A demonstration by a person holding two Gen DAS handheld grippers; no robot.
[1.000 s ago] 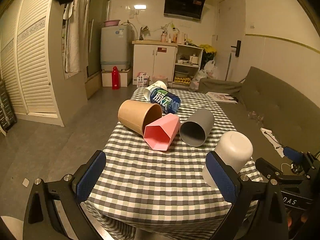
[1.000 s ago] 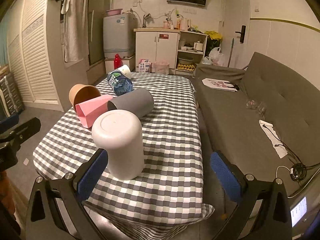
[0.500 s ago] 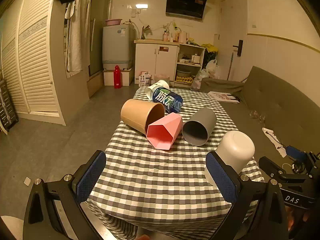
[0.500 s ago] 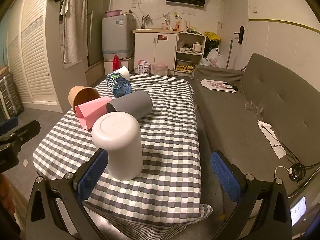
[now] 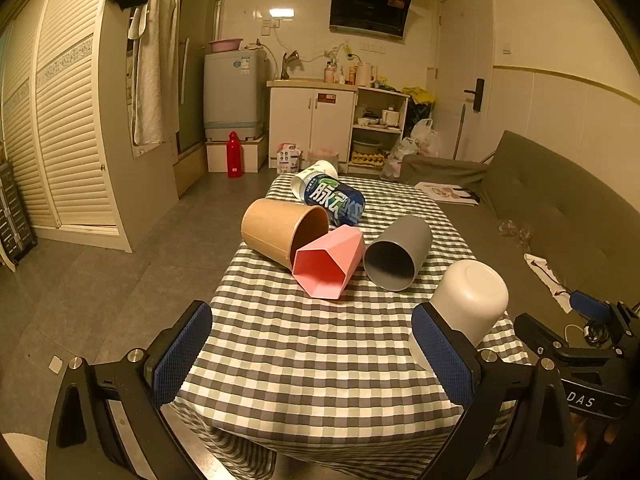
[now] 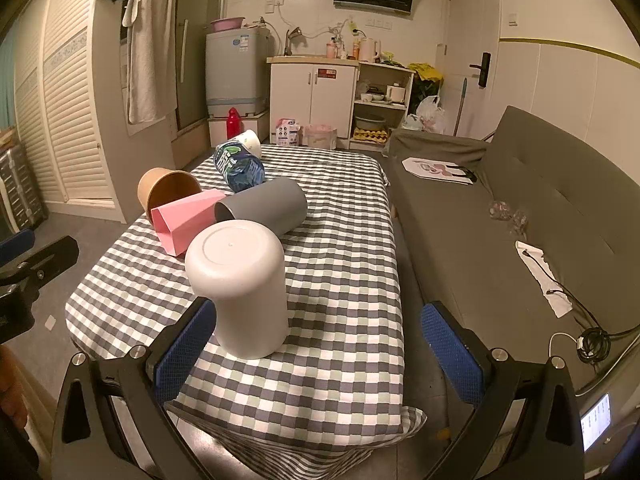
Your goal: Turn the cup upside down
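The smooth white plastic cup (image 6: 240, 288) stood base-up near the bench's (image 6: 344, 280) front edge; both my tongs (image 5: 312, 352) (image 6: 316, 344) gaped empty, flip apparently done.

Both grippers spread wide, holding nothing.
The left gripper (image 5: 312, 354) and right gripper (image 6: 316, 354) each filled the lower frame, blue pads far apart.

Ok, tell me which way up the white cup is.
Upside down: the white cup stands with its closed base on top and its mouth on the tablecloth.
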